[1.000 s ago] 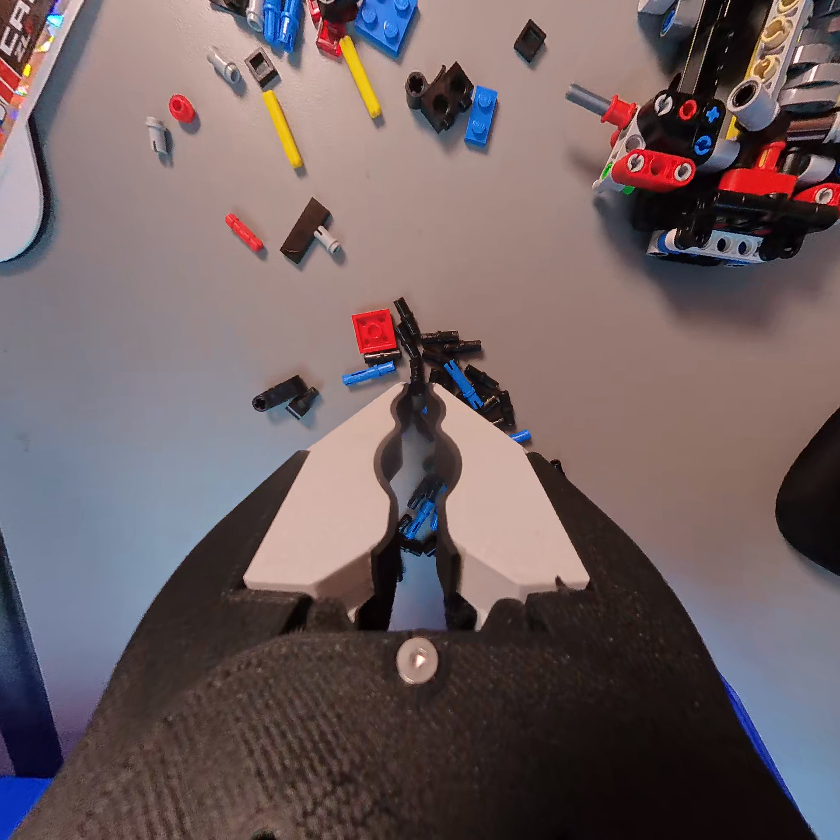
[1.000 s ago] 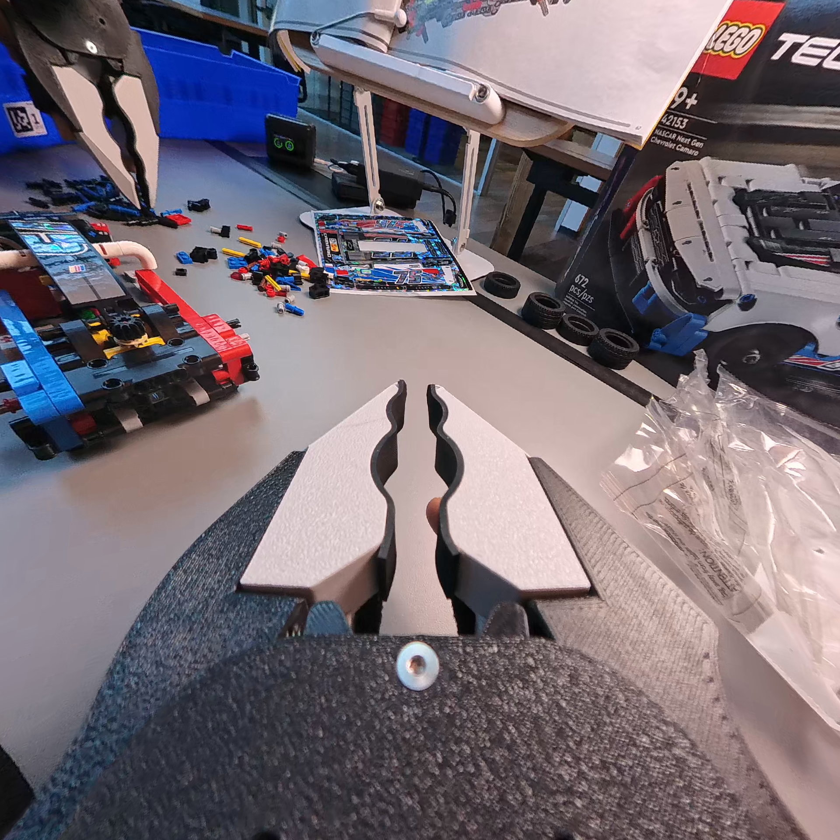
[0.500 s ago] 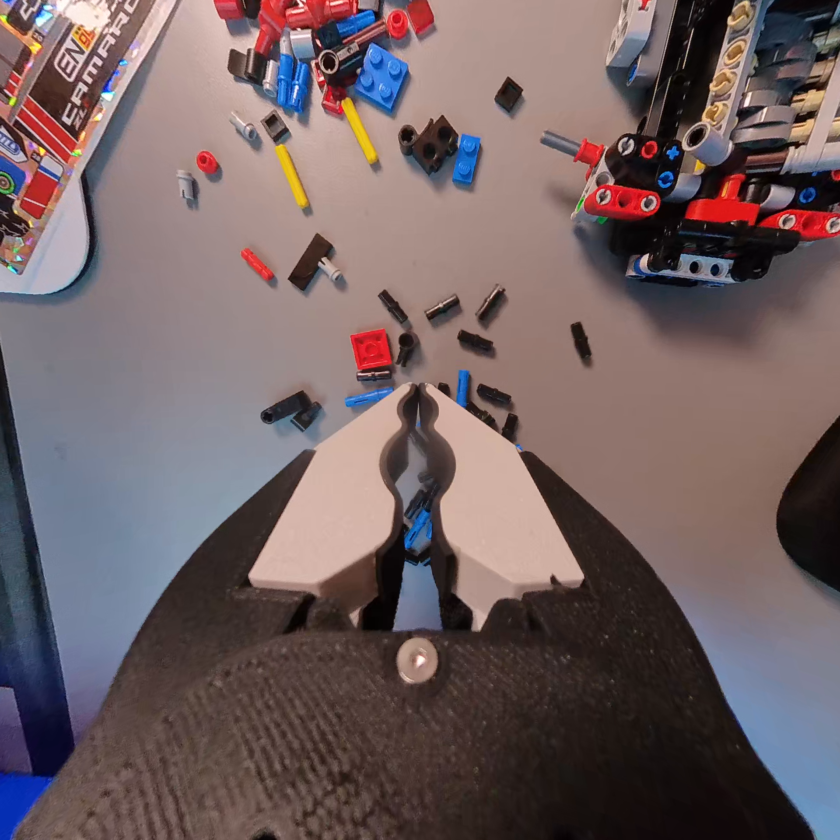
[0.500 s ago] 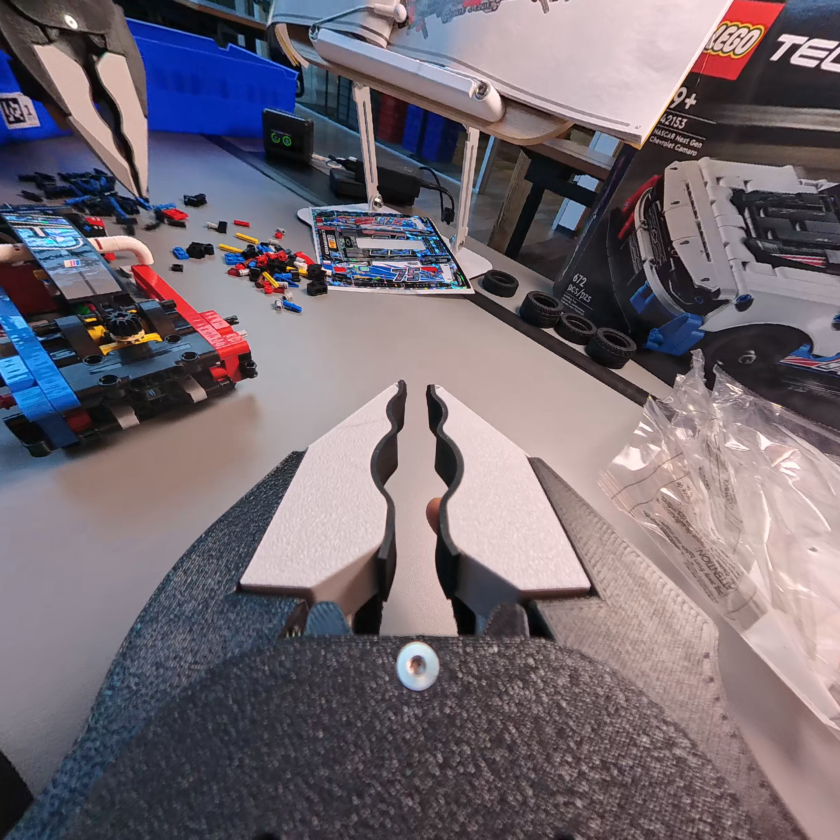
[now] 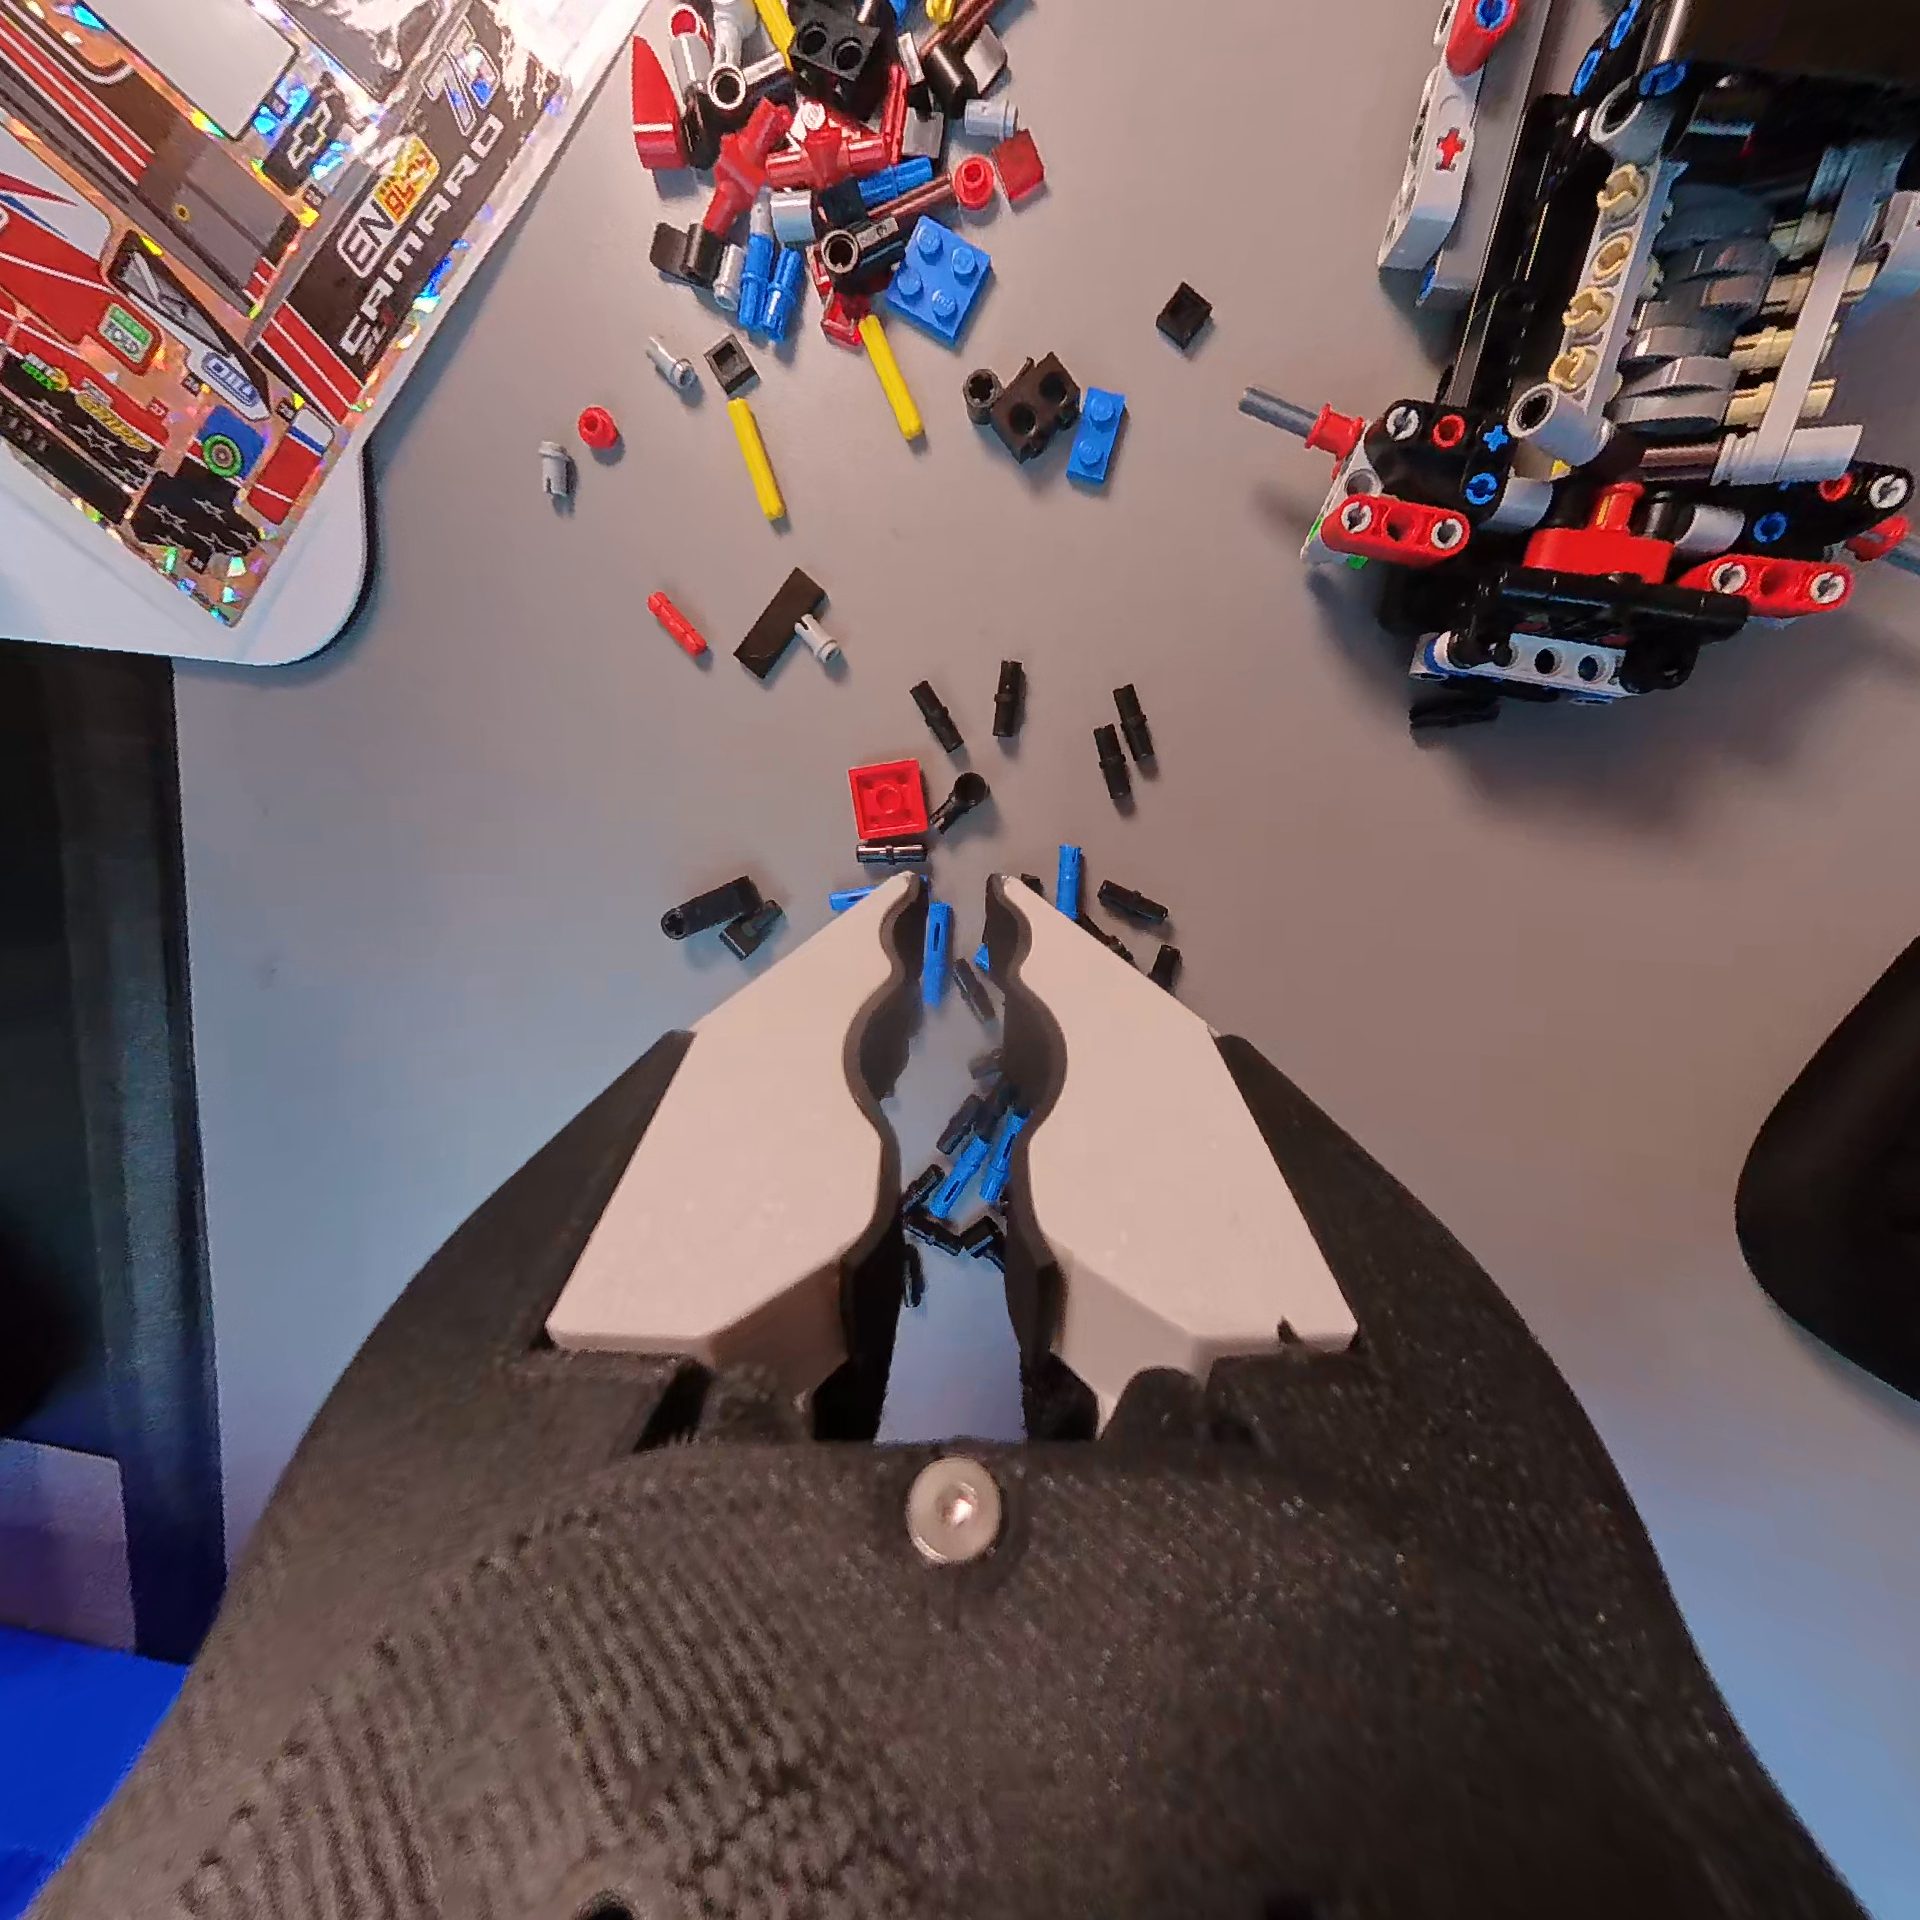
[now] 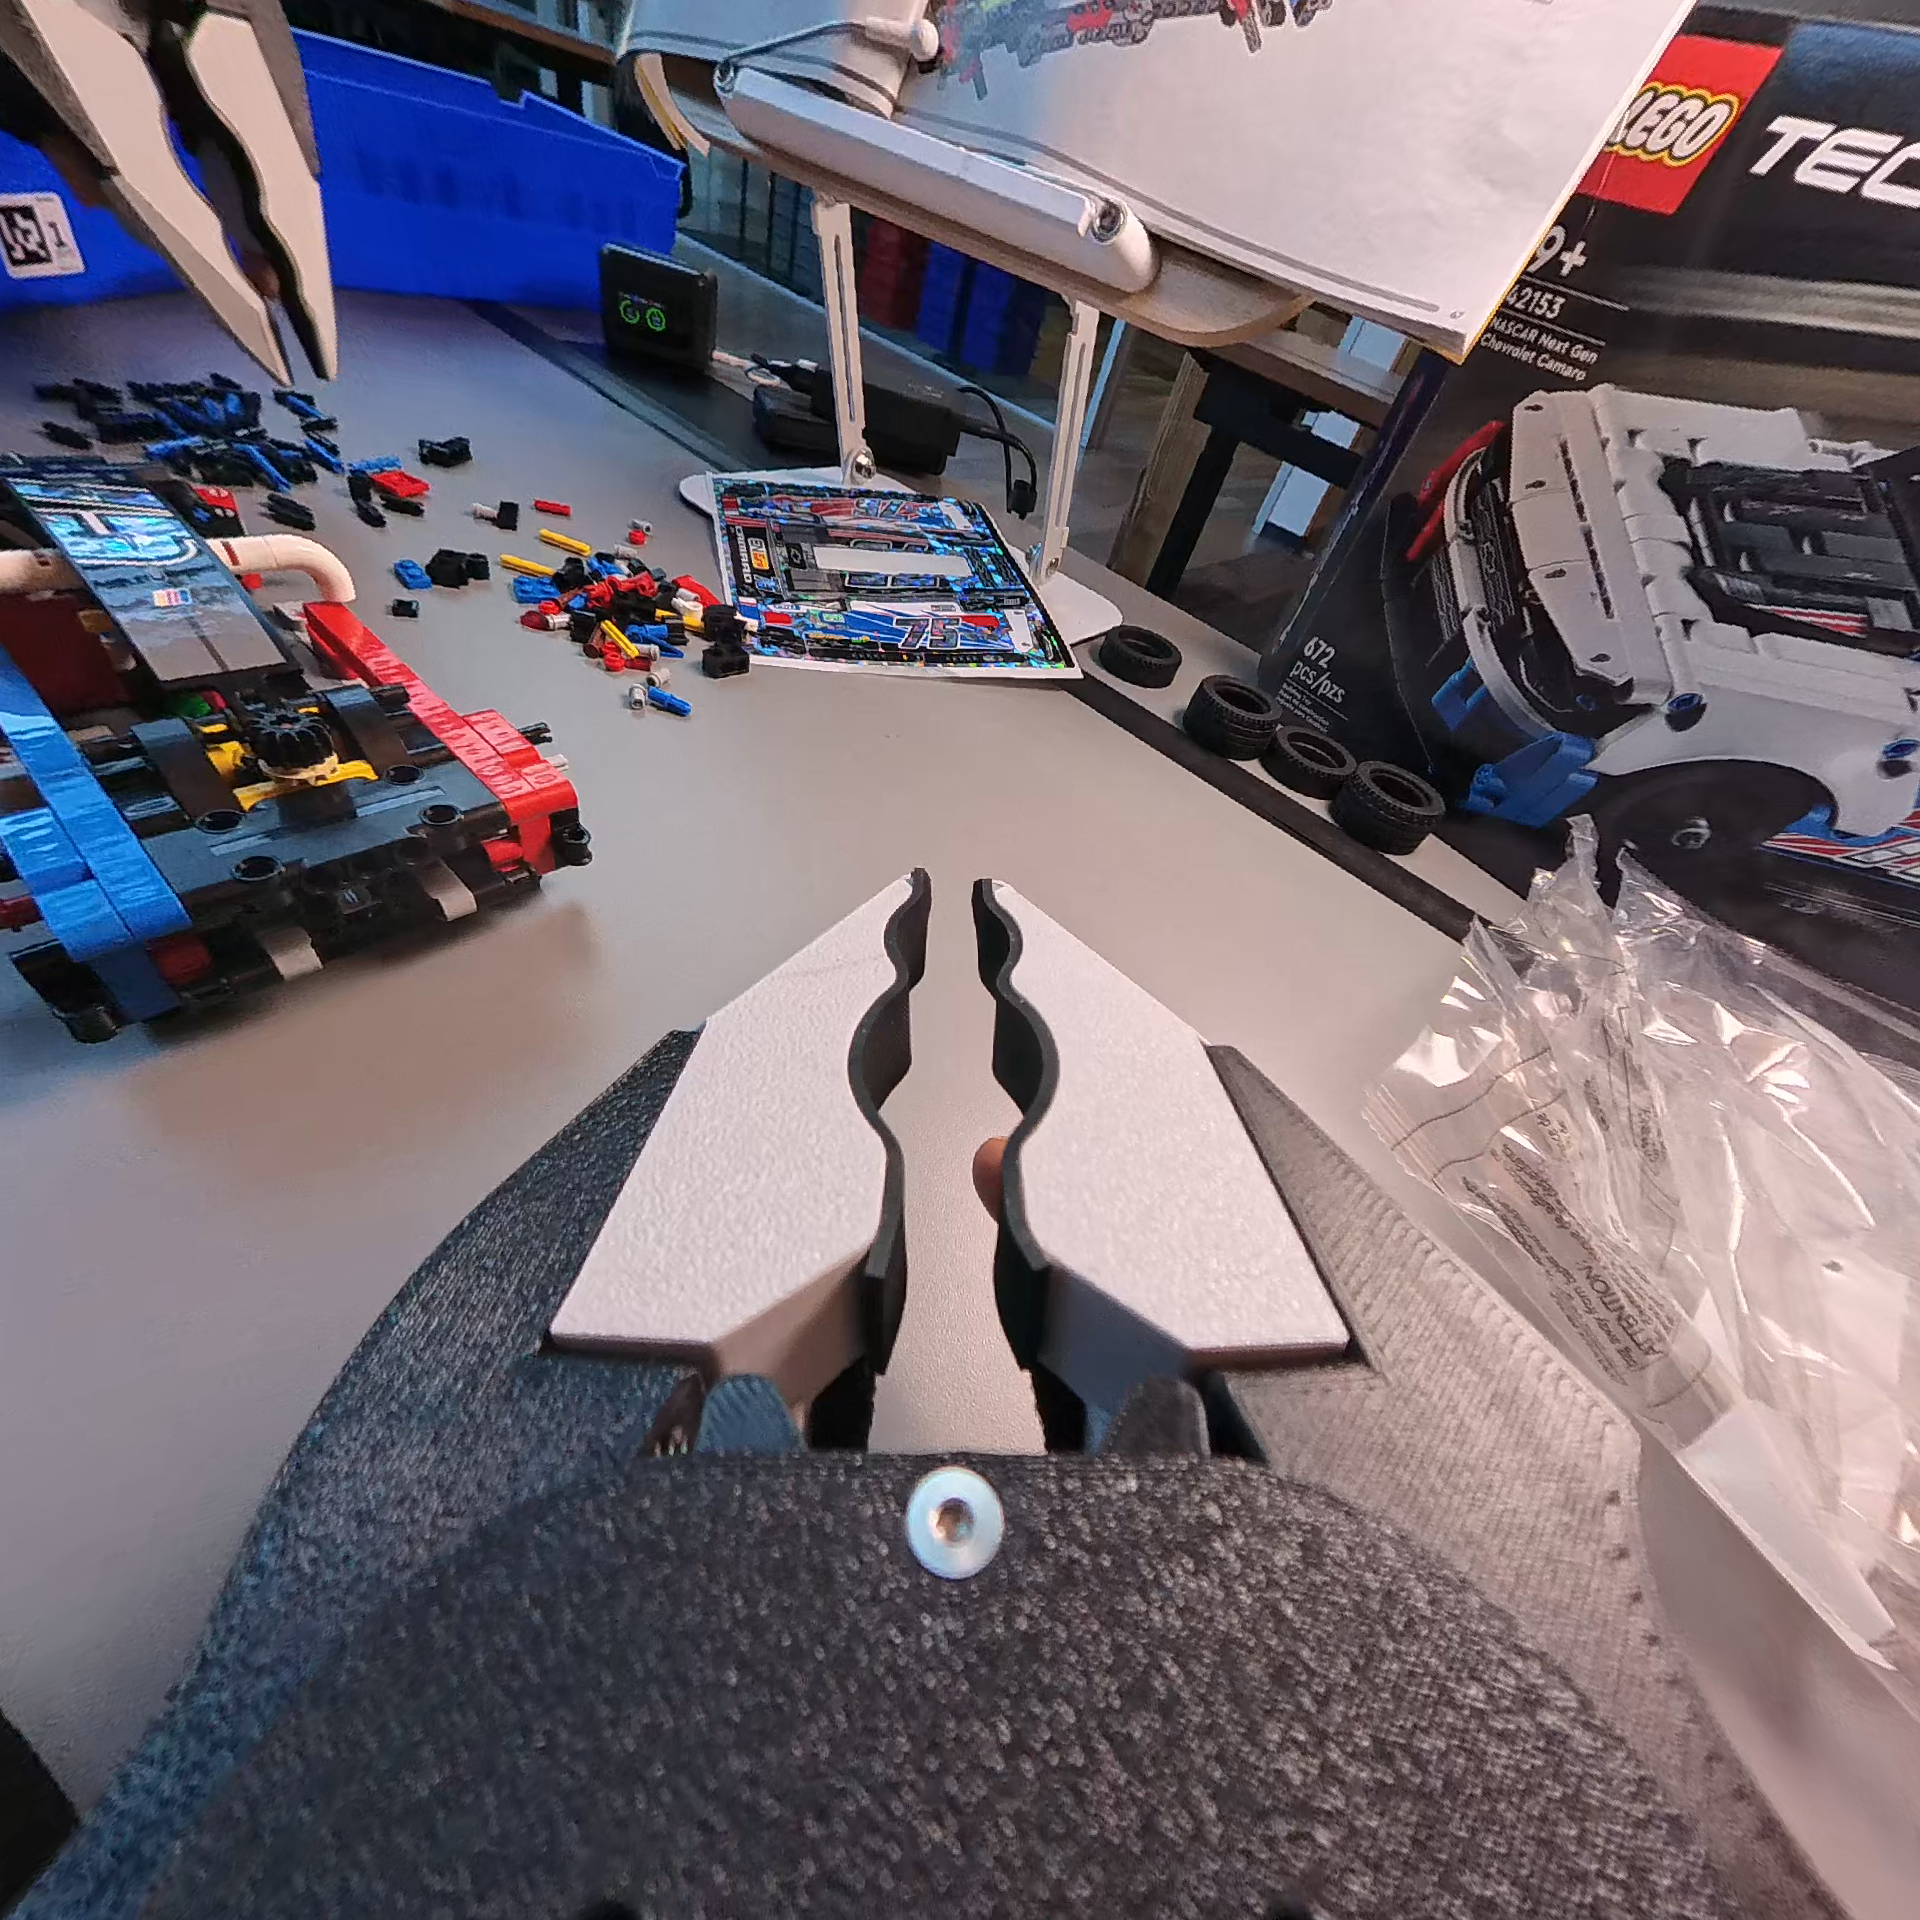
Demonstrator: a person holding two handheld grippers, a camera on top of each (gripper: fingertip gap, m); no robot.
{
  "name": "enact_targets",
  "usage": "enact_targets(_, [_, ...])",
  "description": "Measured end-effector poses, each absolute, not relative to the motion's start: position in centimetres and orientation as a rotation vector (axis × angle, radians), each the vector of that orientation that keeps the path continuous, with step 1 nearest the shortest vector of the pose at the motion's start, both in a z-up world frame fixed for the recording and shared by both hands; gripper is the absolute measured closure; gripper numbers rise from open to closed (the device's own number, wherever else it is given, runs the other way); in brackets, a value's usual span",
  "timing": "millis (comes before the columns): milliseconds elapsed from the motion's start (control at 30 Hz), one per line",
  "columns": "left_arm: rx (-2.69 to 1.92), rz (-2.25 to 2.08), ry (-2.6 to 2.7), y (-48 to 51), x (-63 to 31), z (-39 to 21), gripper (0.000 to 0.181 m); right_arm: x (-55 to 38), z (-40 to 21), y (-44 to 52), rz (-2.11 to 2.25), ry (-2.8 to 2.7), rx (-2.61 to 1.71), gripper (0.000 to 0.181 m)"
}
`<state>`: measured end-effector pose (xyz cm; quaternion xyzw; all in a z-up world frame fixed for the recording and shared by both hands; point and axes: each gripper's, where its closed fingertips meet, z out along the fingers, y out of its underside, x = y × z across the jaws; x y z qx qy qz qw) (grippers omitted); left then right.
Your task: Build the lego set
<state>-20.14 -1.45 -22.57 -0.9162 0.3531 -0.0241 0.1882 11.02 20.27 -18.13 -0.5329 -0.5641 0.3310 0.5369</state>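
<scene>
My left gripper (image 5: 954, 885) hangs above a scatter of small black and blue pins (image 5: 977, 1132) on the grey table, jaws a little apart, nothing gripped that I can see. It also shows in the right wrist view (image 6: 301, 366), held above that pin pile (image 6: 187, 426). A red square plate (image 5: 885, 798) lies just beyond the fingertips. The partly built car (image 5: 1610, 468) sits at the upper right; it also shows in the right wrist view (image 6: 260, 790) at the left. My right gripper (image 6: 951, 894) is slightly open and empty, low over bare table.
A heap of mixed loose parts (image 5: 831, 187) and a sticker sheet (image 5: 187, 291) lie beyond the pins. Right wrist view: several tyres (image 6: 1299, 748), the set's box (image 6: 1662, 520), clear plastic bags (image 6: 1662, 1195), a booklet on a stand (image 6: 1247, 125), a blue bin (image 6: 468, 197). My left gripper is the nearer one to the red square plate (image 5: 885, 798): about 4 centimeters, against 40 centimeters.
My left gripper rose from the pin pile, where it was shut, and its jaws have now parted slightly. Several black pins got scattered forward. The right gripper has hardly moved.
</scene>
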Motion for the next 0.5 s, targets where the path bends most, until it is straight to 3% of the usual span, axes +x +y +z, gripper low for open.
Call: enact_targets(500, [-2.558,-0.089,1.091,-0.1,-18.9,-24.6,0.173,10.9,-18.6,20.2,0.773,-1.364,-1.27,0.175])
